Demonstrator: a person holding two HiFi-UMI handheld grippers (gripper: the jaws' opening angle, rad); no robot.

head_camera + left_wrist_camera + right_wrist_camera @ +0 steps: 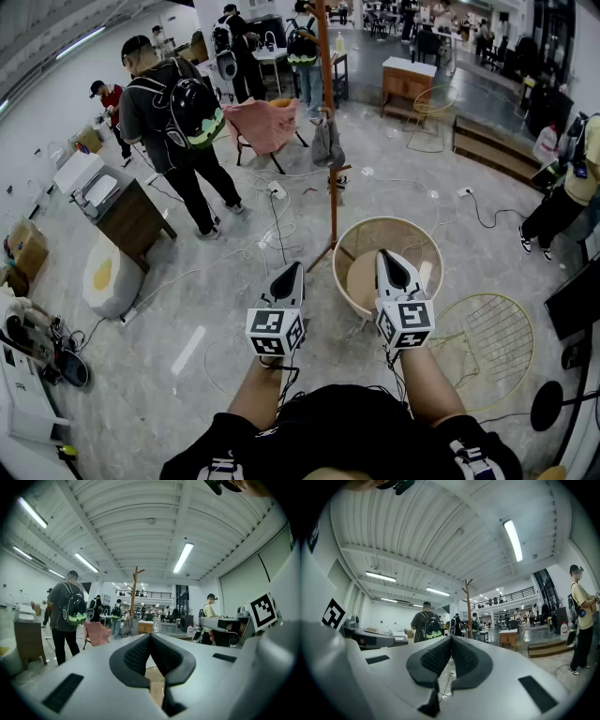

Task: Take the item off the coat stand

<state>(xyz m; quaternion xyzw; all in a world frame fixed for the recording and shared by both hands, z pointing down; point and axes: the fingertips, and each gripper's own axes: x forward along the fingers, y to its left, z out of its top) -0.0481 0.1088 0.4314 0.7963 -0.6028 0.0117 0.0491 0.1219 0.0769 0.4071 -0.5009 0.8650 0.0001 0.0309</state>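
Note:
A tall orange-brown coat stand (329, 122) rises from the floor ahead of me. A grey item (326, 142) hangs on its pole about halfway up. My left gripper (291, 269) and my right gripper (386, 255) are held side by side well short of the stand, both pointing towards it. Both are shut with nothing between the jaws. In the left gripper view the stand (135, 595) is far off, with the grey item (126, 626) beside it and the left gripper (150, 635) shut. In the right gripper view the stand (468, 605) shows beyond the shut right gripper (451, 638).
A round tan tub (361, 234) sits on the floor at the stand's foot, under my right gripper. A yellow wire chair (492, 337) is at the right. A person with a backpack (178, 122) stands at the left near a wooden cabinet (136, 220). A pink chair (265, 124) and floor cables (272, 225) lie beyond.

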